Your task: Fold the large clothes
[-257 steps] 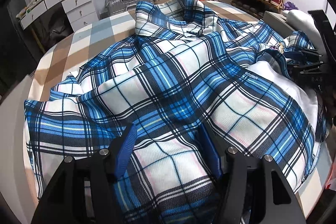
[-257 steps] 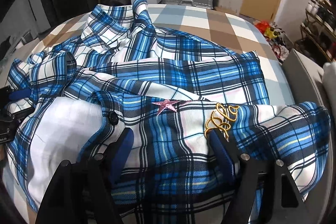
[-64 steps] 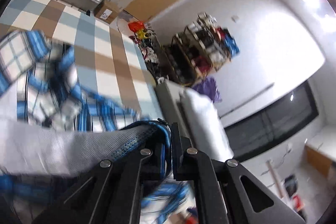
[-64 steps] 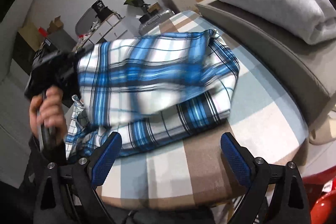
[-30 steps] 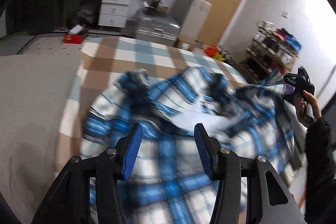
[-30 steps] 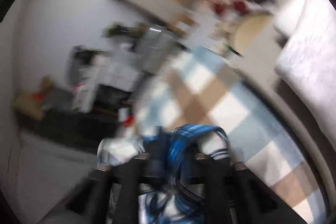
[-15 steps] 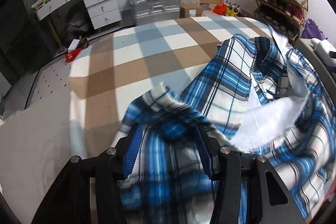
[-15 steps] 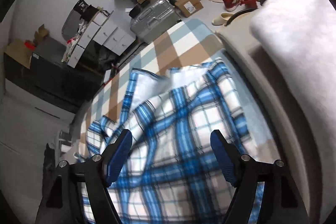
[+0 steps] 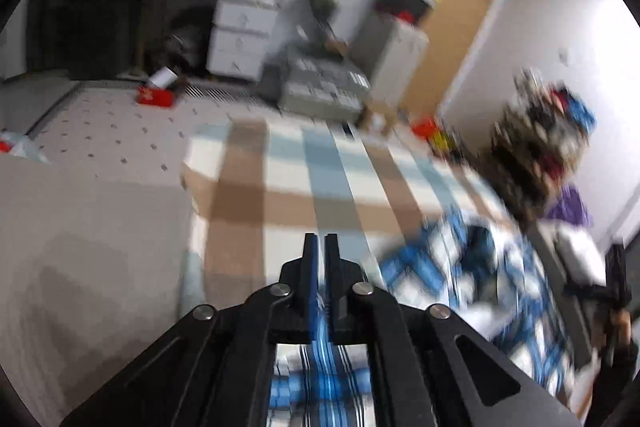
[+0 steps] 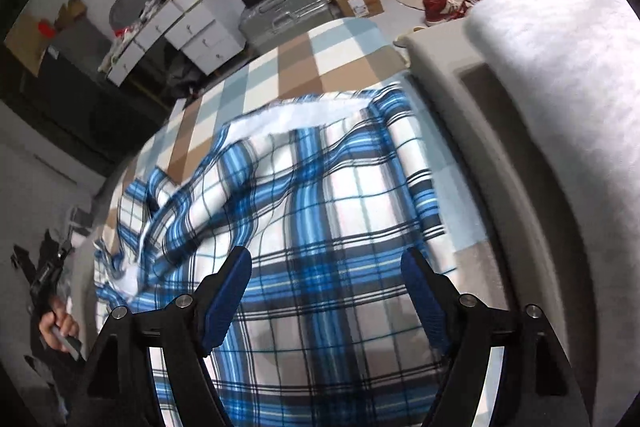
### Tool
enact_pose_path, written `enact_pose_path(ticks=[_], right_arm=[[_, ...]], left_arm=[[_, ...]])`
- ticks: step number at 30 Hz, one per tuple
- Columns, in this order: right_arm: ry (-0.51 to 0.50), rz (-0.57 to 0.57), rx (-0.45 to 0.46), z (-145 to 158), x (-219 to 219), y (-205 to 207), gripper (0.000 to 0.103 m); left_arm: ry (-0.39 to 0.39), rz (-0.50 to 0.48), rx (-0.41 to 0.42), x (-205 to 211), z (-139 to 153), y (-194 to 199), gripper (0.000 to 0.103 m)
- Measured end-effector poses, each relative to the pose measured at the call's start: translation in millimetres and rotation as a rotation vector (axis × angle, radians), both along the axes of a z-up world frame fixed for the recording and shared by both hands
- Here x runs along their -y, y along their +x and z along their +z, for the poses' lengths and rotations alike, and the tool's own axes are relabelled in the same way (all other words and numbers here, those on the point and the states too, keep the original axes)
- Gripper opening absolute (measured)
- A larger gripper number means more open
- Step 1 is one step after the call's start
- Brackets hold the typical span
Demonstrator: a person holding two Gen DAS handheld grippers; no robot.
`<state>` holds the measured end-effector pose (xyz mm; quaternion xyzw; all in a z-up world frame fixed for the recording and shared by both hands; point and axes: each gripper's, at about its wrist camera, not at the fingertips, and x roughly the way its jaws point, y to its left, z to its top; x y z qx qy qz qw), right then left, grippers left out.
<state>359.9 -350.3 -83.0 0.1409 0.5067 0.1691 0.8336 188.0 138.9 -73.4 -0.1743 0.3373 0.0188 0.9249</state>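
Observation:
A blue, white and black plaid shirt lies crumpled on the checked bed cover. In the right wrist view my right gripper hovers open over the shirt's near part, with nothing pinched between its blue pads. In the blurred left wrist view my left gripper has its jaws closing to a thin slit, and a strip of the plaid shirt runs up between the pads. More of the shirt spreads to the right. A hand holds the other gripper at the far right edge.
A thick grey pillow lies on a grey padded ledge along the bed's right side. Beyond the bed stand a silver suitcase, white drawers, a shoe rack and a wooden door.
The left jaws have narrowed onto a fold of the shirt and that view has swung left. The right gripper, which gripped cloth a second ago, has let go, rolled and stands open over the shirt.

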Motion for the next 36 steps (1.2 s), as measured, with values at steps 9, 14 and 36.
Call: enact_pose_path(ticks=[9, 14, 36], right_arm=[[-0.005, 0.023, 0.002, 3, -8, -8, 0.077], [-0.013, 0.014, -0.004, 1, -4, -11, 0.077], [-0.188, -0.106, 0.045, -23, -6, 41, 0.077]], left_arm=[[0.422, -0.242, -0.268, 72, -42, 32, 0.065], [0.416, -0.221, -0.255, 69, -49, 52, 0.0], [-0.066, 0.173, -0.069, -31, -2, -11, 0.0]])
